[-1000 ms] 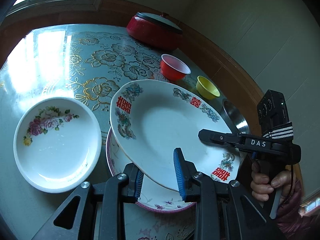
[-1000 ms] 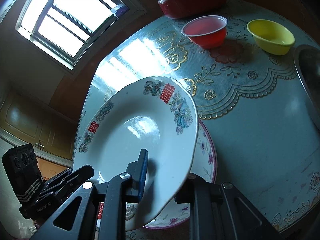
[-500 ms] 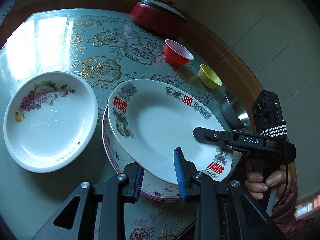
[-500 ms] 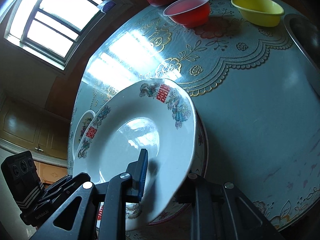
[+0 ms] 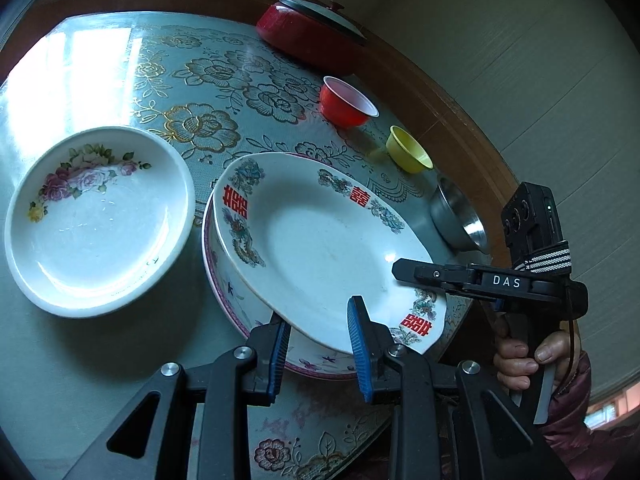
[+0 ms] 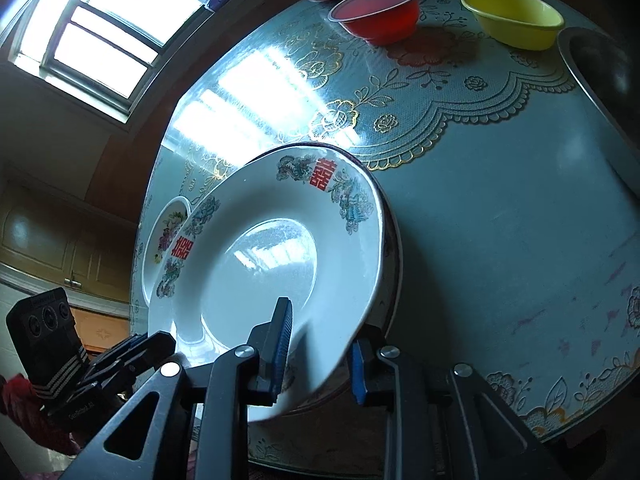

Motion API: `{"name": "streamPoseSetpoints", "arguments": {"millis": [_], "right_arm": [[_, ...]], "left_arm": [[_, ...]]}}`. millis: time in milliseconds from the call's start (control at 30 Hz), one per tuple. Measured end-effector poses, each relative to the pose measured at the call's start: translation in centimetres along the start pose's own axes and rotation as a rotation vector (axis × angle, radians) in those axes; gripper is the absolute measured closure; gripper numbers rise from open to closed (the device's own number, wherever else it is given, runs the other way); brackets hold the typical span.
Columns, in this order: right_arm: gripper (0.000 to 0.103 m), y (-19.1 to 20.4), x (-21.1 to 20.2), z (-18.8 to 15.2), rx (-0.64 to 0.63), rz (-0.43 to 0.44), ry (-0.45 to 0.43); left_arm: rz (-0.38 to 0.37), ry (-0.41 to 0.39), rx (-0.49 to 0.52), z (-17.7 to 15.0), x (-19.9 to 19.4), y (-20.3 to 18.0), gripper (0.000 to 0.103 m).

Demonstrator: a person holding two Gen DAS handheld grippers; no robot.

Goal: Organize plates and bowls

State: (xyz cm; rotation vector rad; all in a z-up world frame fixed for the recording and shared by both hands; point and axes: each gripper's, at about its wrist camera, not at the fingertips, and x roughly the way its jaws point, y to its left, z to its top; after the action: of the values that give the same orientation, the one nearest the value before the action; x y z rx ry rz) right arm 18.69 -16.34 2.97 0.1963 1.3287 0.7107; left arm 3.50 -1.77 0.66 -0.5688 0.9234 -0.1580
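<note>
A white plate with red characters [image 5: 320,248] [image 6: 256,272] tilts over a pink-rimmed plate [image 5: 228,288] [image 6: 394,264] on the table. My left gripper [image 5: 318,340] is shut on its near rim, one pad under and one pad on top. My right gripper [image 6: 318,344] straddles the opposite rim. Its jaws are opening, and the outer pad stands just off the plate's edge. In the left wrist view the right gripper [image 5: 404,270] reaches over that rim. A rose-patterned plate [image 5: 96,220] [image 6: 168,232] lies alone to the left.
Along the far right edge stand a red bowl [image 5: 346,102] [image 6: 376,8], a yellow bowl [image 5: 408,150] [image 6: 512,16] and a steel bowl [image 5: 460,220] [image 6: 600,64]. A red lidded pot [image 5: 308,32] sits at the back. A person's hand [image 5: 520,356] grips the right handle.
The characters plate has sunk closer onto the pink-rimmed plate. My right gripper's jaws have widened, so the outer blue pad now shows beside the rim. The left grip looks the same.
</note>
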Motion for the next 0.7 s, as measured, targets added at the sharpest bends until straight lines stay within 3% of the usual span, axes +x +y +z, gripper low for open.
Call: {"name": "streamPoseSetpoints", "arguments": {"millis": [300, 500, 700], "right_arm": [[0.077, 0.2, -1.4, 0.0, -0.085, -0.105, -0.043], [0.078, -0.1, -2.9, 0.5, -0.085, -0.111, -0.106], [0.077, -1.0, -2.1, 0.9, -0.035, -0.163, -0.109]], "left_arm": [[0.011, -0.02, 0.005, -0.4, -0.6, -0.1, 0.074], [0.033, -0.008, 0.033, -0.9, -0.5, -0.4, 0.077], [0.031, -0.003, 0.0, -1.0, -0.5, 0.7, 0.077]]}}
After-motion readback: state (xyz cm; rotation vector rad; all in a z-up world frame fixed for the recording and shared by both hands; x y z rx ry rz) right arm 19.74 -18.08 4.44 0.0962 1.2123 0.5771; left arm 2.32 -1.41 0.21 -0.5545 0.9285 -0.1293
